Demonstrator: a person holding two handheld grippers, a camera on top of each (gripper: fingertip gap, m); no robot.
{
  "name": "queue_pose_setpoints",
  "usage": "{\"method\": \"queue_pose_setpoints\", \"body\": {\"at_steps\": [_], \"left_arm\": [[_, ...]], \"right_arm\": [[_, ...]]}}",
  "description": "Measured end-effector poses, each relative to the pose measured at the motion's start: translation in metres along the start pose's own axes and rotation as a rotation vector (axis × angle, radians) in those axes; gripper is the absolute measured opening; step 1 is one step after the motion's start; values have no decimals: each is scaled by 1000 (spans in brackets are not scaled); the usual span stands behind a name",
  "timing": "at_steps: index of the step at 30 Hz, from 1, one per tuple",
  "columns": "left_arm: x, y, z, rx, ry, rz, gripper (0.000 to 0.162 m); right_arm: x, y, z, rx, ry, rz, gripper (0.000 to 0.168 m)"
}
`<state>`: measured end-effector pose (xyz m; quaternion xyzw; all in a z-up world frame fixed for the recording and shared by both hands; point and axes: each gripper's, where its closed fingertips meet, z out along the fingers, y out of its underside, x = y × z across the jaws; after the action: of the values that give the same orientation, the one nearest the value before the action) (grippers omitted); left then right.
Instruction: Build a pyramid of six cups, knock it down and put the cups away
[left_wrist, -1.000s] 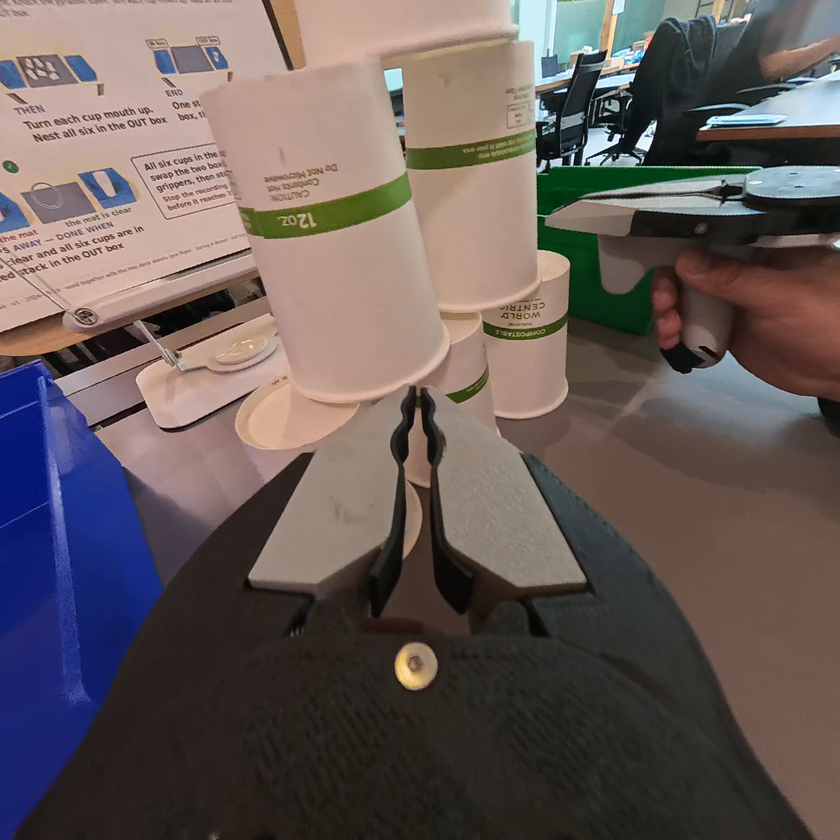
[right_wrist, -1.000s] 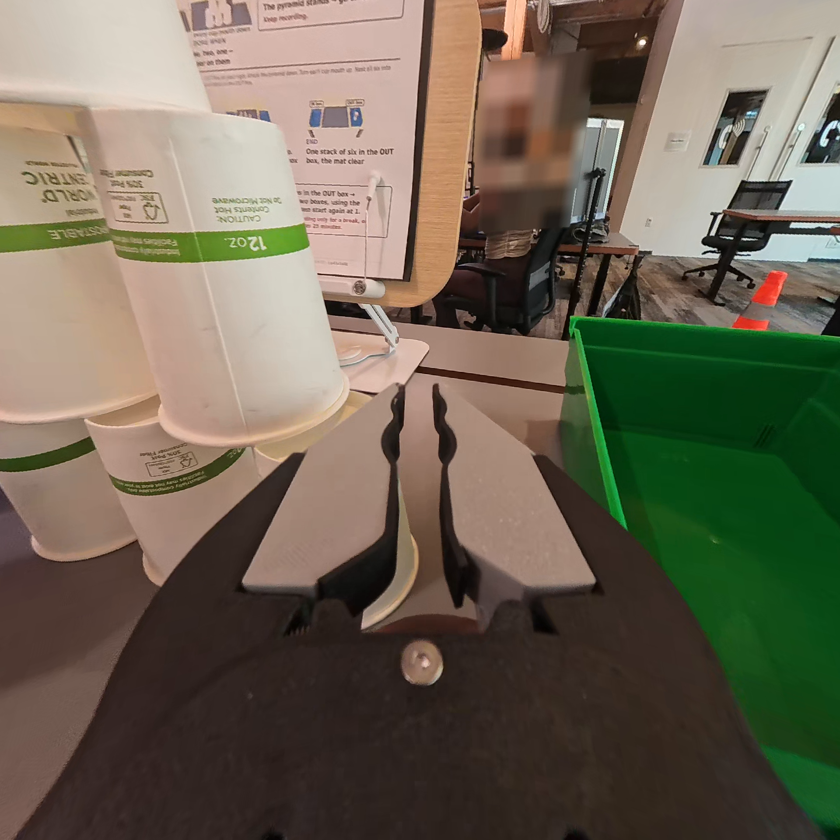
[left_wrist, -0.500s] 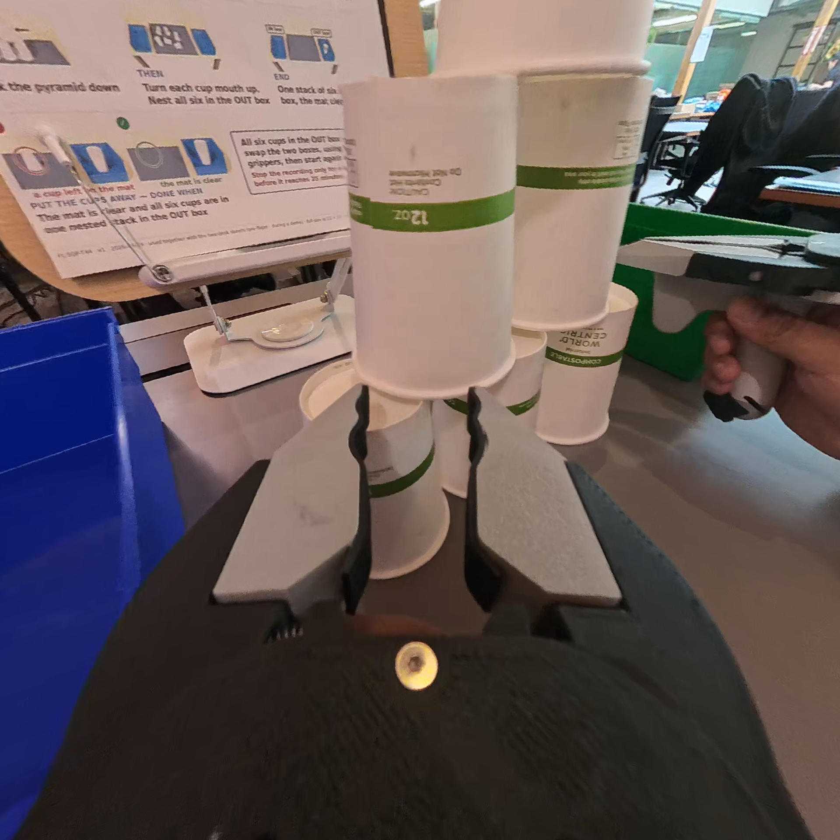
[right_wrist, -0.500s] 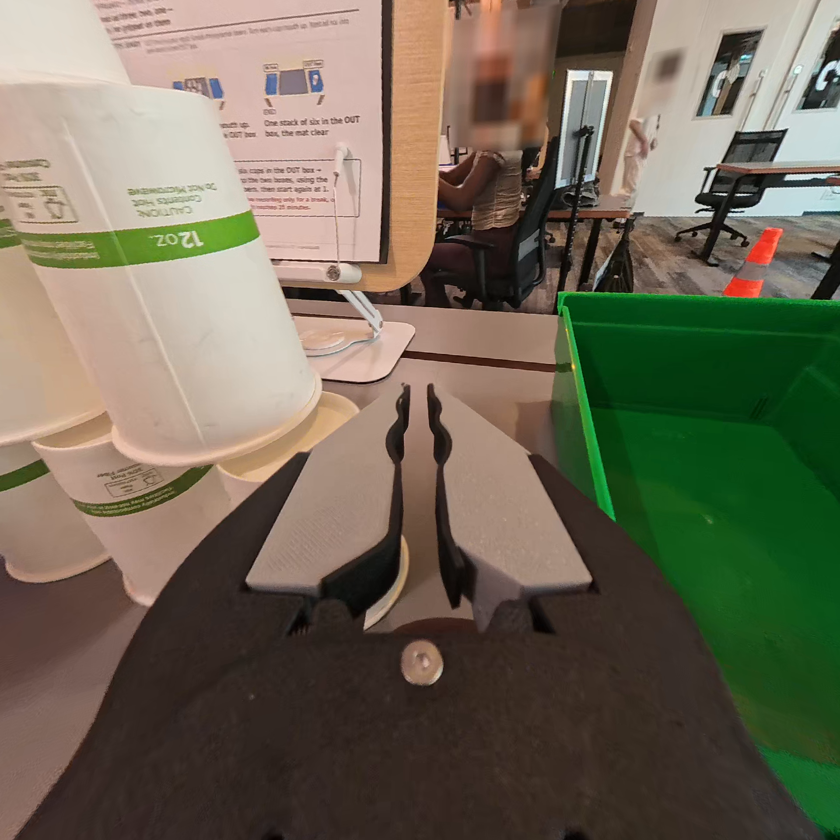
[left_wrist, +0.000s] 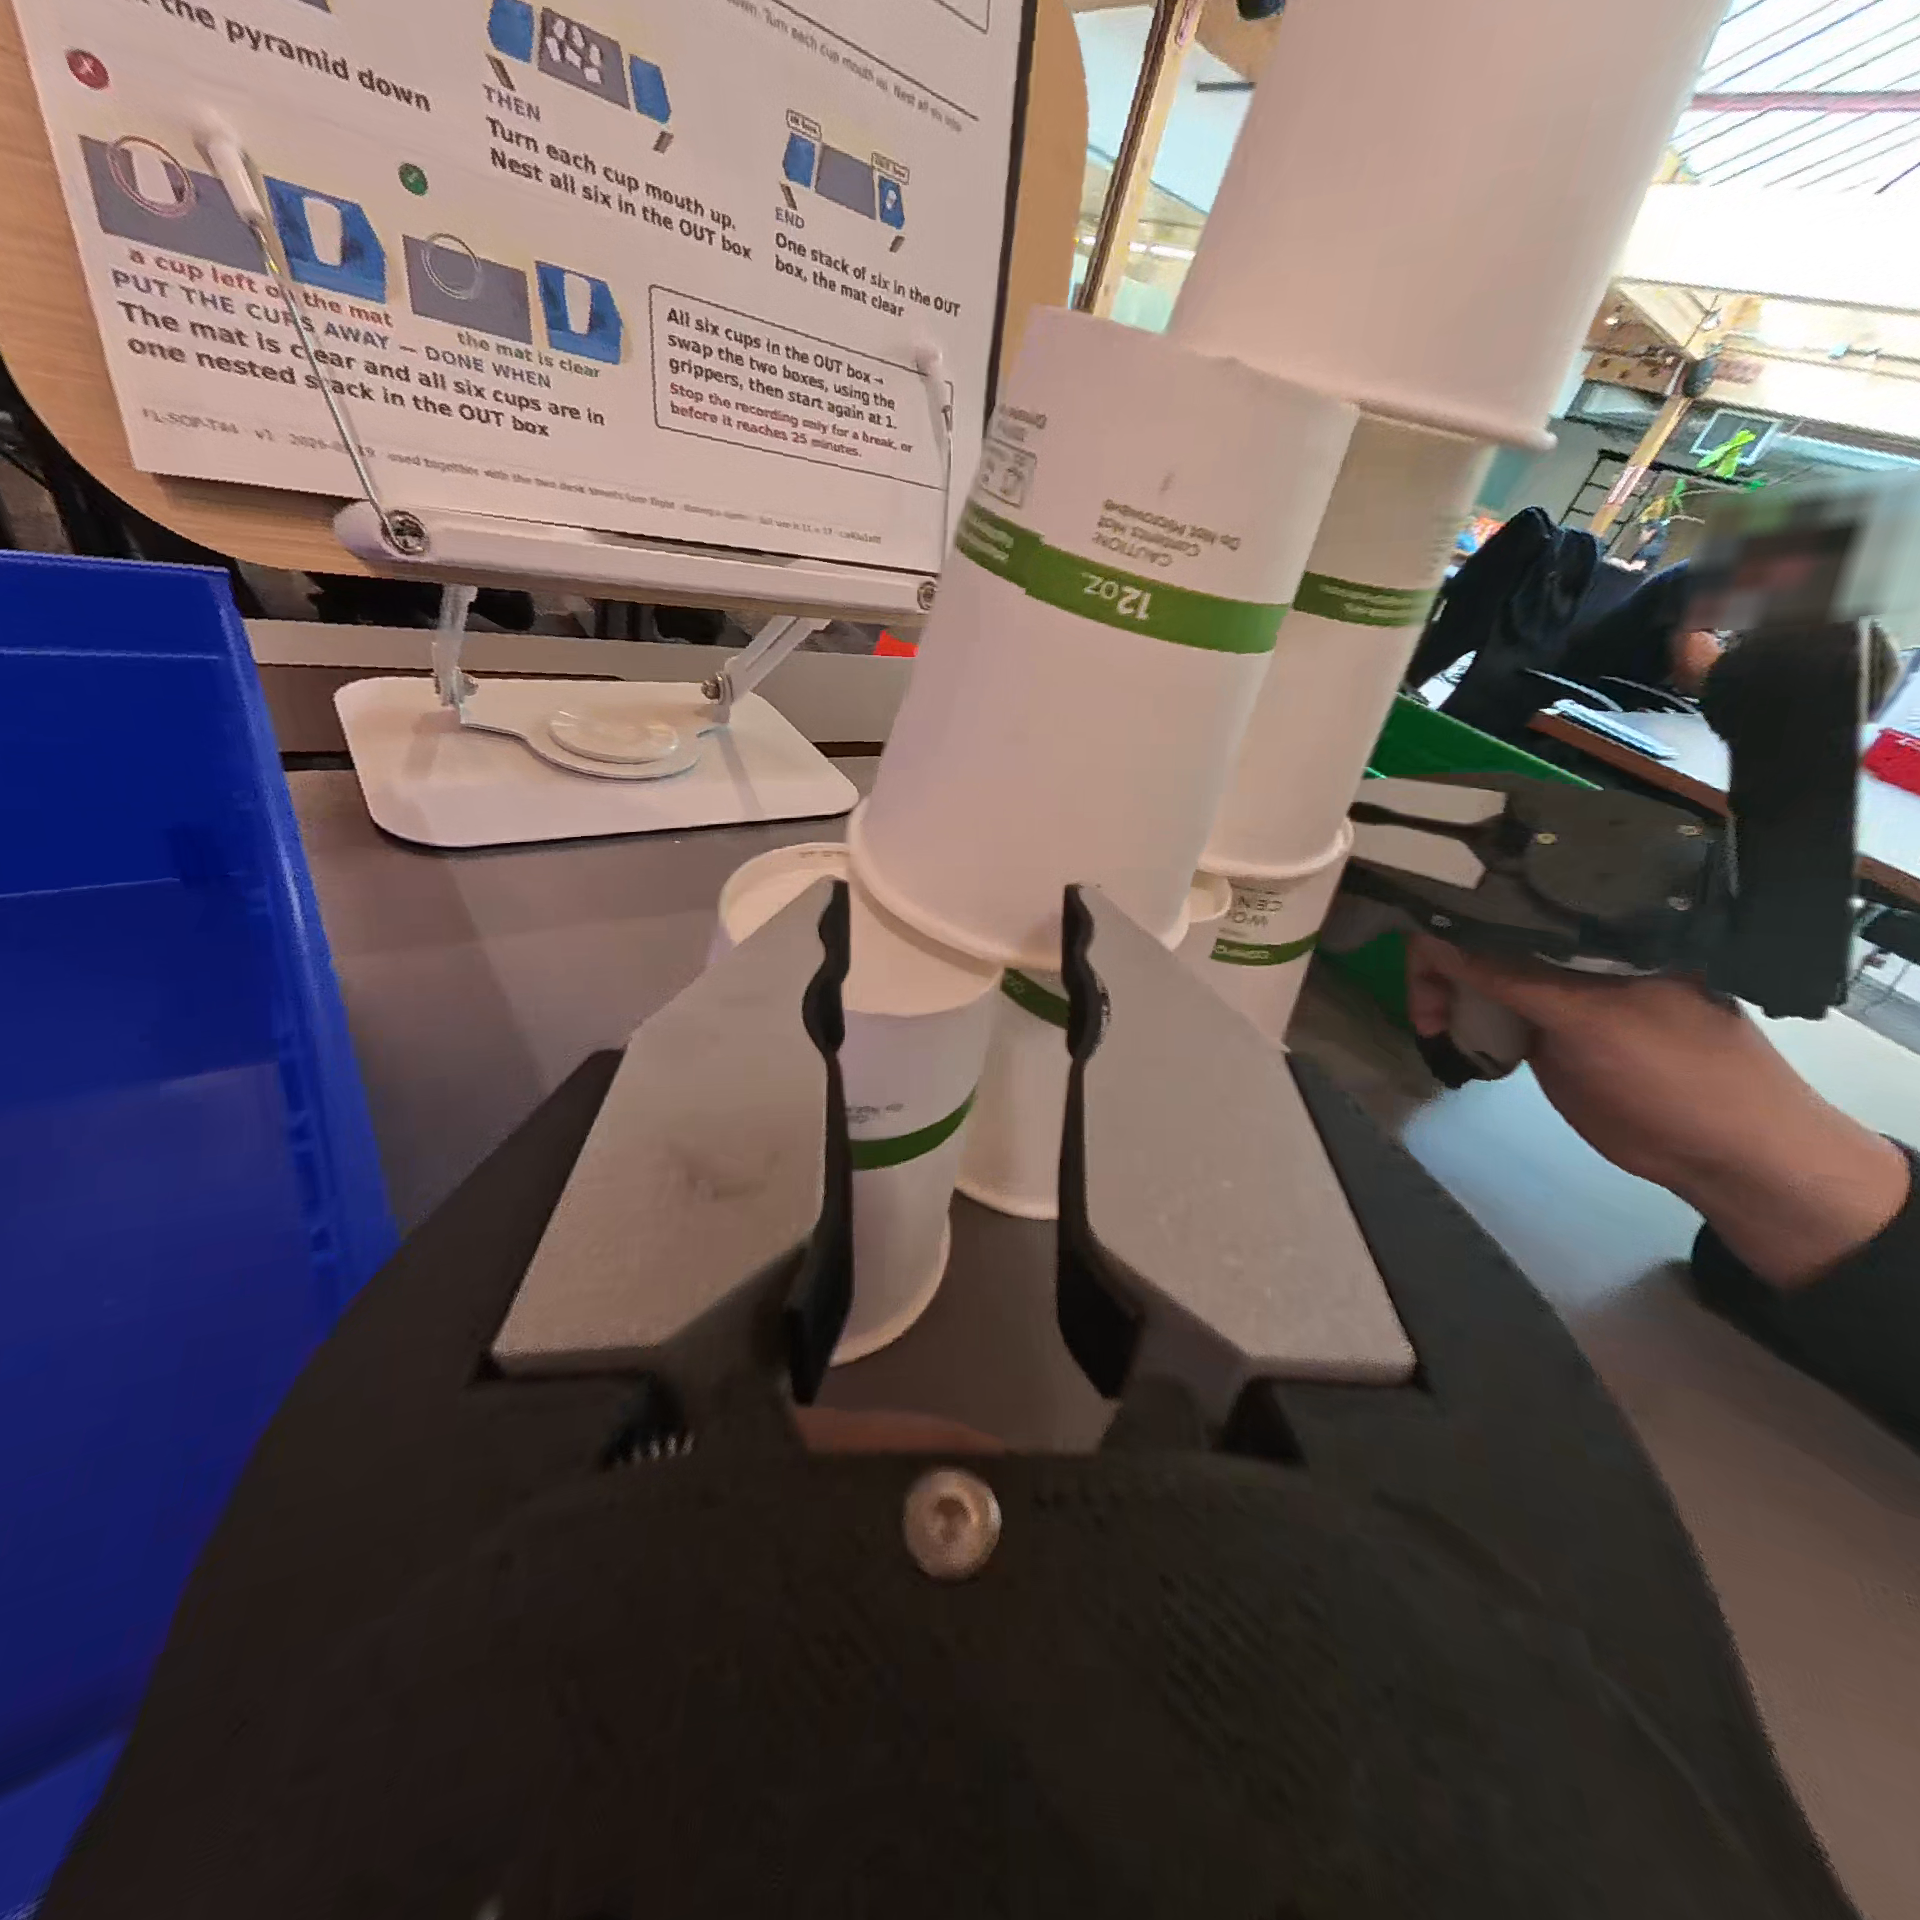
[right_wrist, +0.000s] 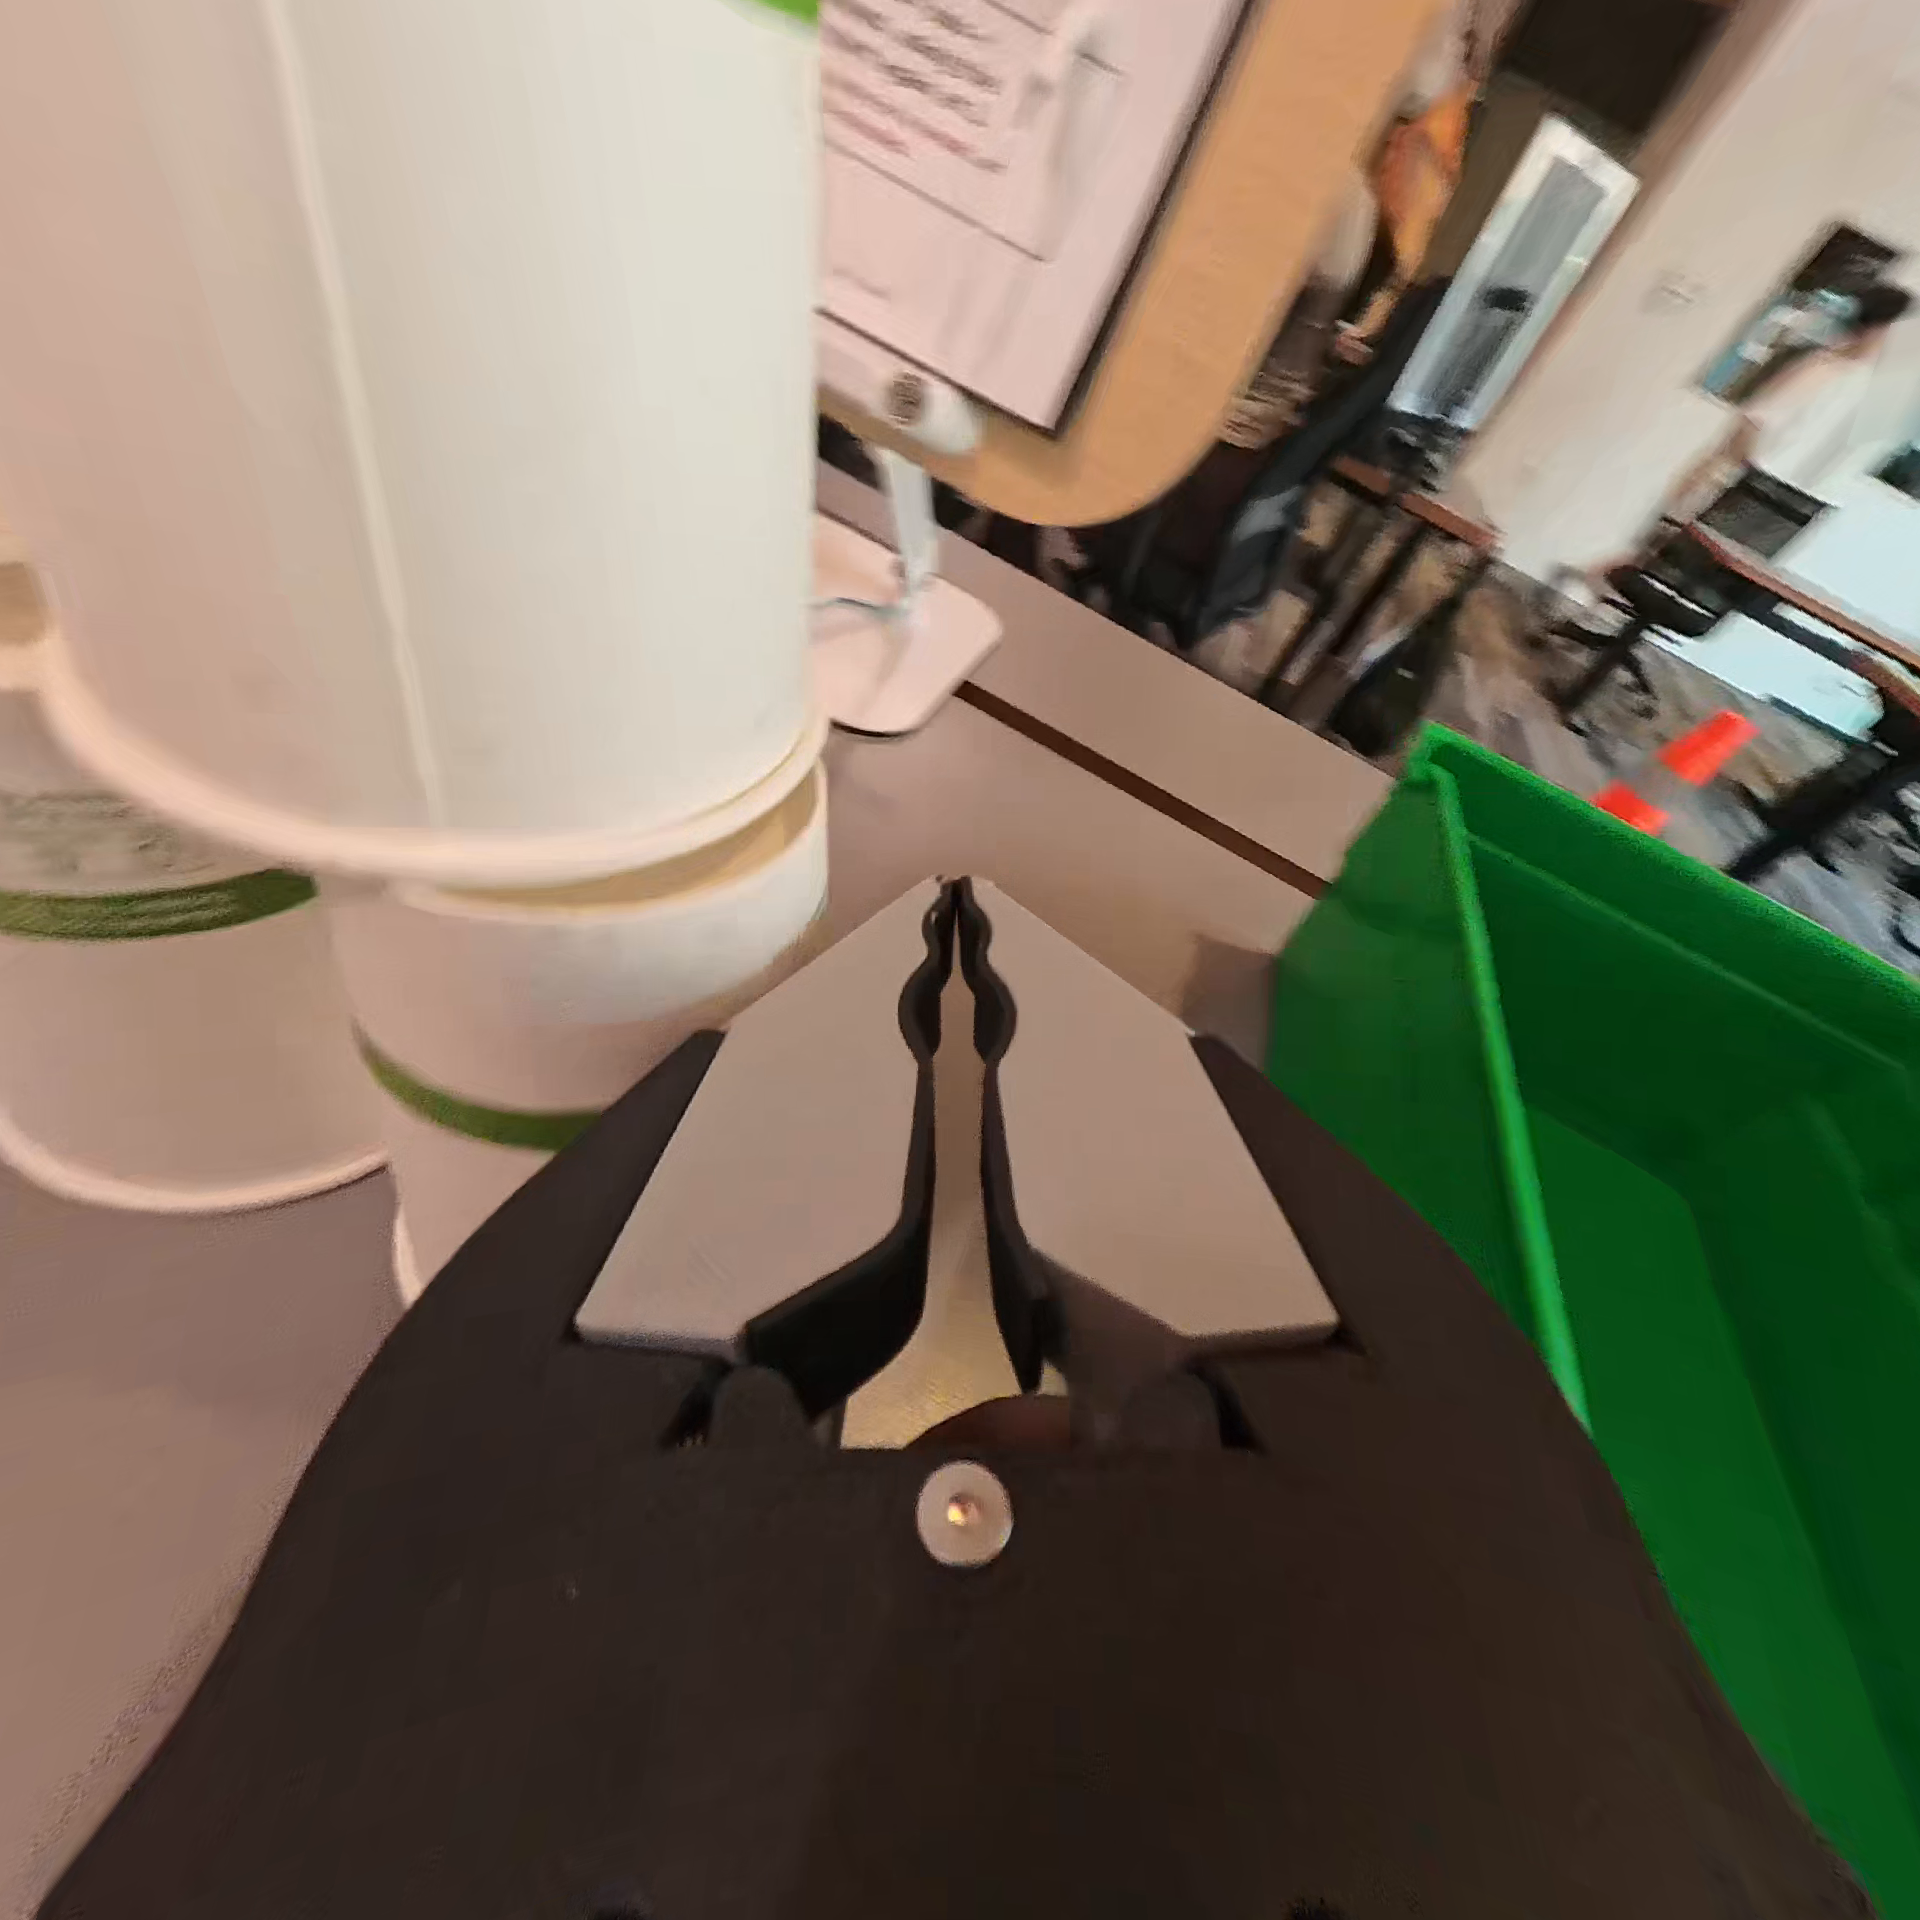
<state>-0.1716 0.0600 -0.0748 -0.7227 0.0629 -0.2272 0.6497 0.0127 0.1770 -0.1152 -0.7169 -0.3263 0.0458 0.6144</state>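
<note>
The pyramid of white paper cups with green bands (left_wrist: 1091, 748) stood mouth-down on the grey tabletop (left_wrist: 540, 966), three tiers high, between a blue plastic bin (left_wrist: 156, 1039) on the left and a green plastic bin (right_wrist: 1662, 1195) on the right. The left gripper (left_wrist: 945, 914) sat low in front of the stack with its grey fingers (left_wrist: 717, 1143) parted by a moderate gap and nothing clamped between them; the bottom-row cup nearest it (left_wrist: 894, 1132) showed through that gap, though whether the pads touched it could not be told. Directly above the fingertips, a middle-tier cup (left_wrist: 1081, 675) leaned to the left, its rim resting on the cups beneath, and the top cup (left_wrist: 1434, 208) rose over it toward the upper right. The right gripper (right_wrist: 954, 894) had its fingertips pressed together, gripping nothing, and pointed at the tabletop just beside the rightmost bottom cup (right_wrist: 582, 997). In the left wrist view a hand (left_wrist: 1538, 1049) held that gripper level at the right side of the pyramid. A white printed instruction sheet on a wooden stand (left_wrist: 540, 260) stood behind the cups.
</note>
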Motion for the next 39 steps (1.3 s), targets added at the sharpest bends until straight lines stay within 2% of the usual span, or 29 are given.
{"method": "queue_pose_setpoints", "body": {"at_steps": [3, 7, 10, 17, 23, 31, 36, 39], "left_arm": [[4, 10, 7, -40, 45, -16, 39], [18, 13, 7, -49, 129, -2, 33], [29, 14, 5, -59, 190, -20, 34], [24, 17, 6, -76, 138, 26, 40], [18, 17, 5, -74, 112, 14, 40], [19, 18, 6, -75, 117, 24, 38], [20, 18, 6, -72, 124, 25, 37], [22, 18, 7, -64, 132, 4, 36]], "right_arm": [[-30, -9, 0, 59, -132, -13, 0], [-67, -31, -19, 176, -339, -10, 0], [-63, -35, -23, 196, -306, -30, 0], [-32, -25, -19, 153, -162, 10, 1], [-24, -22, -22, 141, -155, 58, 7], [-34, -8, -18, 90, -176, -4, 15], [-28, 6, -12, 35, -122, -35, 16], [-8, -6, -11, 77, -37, 42, 16]]}}
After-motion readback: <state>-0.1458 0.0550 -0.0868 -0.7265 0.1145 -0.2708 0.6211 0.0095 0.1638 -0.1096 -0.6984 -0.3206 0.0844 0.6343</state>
